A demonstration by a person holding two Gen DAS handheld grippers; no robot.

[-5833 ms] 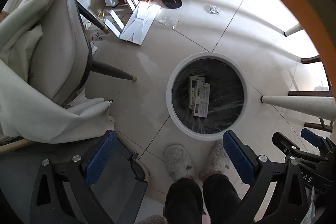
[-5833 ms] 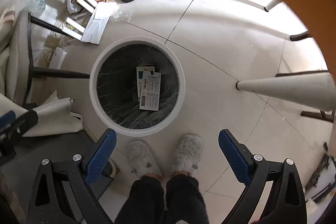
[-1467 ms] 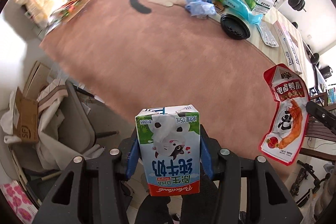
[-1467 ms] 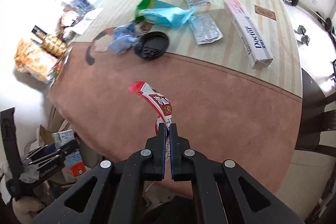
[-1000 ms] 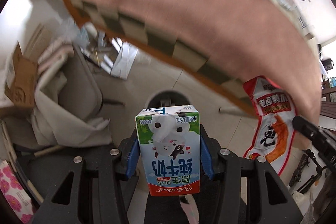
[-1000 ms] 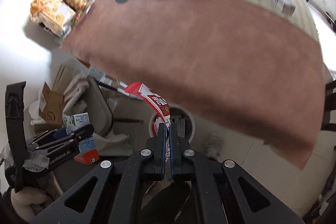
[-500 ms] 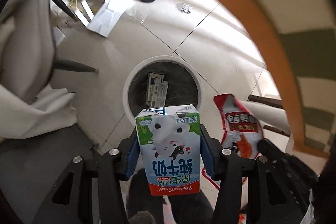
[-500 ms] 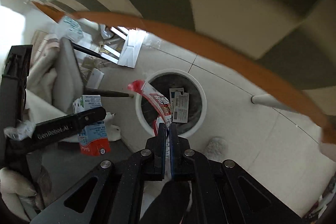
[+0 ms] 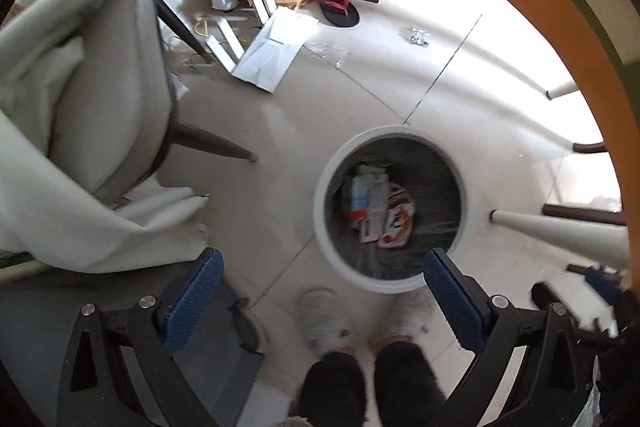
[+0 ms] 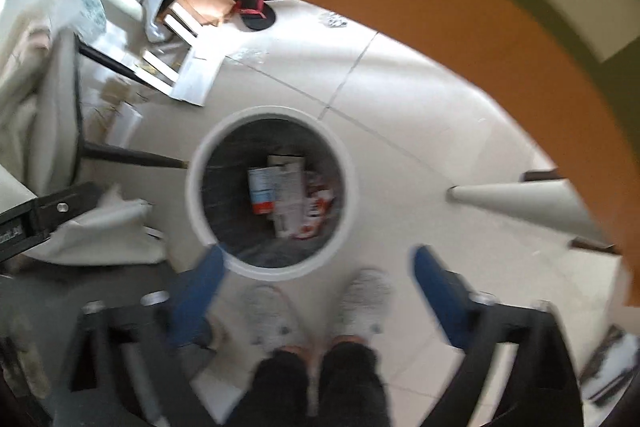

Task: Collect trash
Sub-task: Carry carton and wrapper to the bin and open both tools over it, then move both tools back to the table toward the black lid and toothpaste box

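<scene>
Round white-rimmed trash bin [image 9: 390, 285], dark liner, upright on tiled floor. Inside: milk carton [image 9: 356, 195] lying on side at left, flat white cards [image 9: 376, 205] in middle, red-white snack wrapper [image 9: 396, 223] crumpled at right, all touching.

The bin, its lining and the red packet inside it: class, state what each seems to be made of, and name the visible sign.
Bin: probably plastic, since the white rim looks smooth and evenly rounded.
Lining: thin plastic film, probably a dark bag, judging by its creases and shiny streaks.
Red packet: glossy printed plastic or foil, because it lies limp and crumpled; which of the two is unclear.
</scene>
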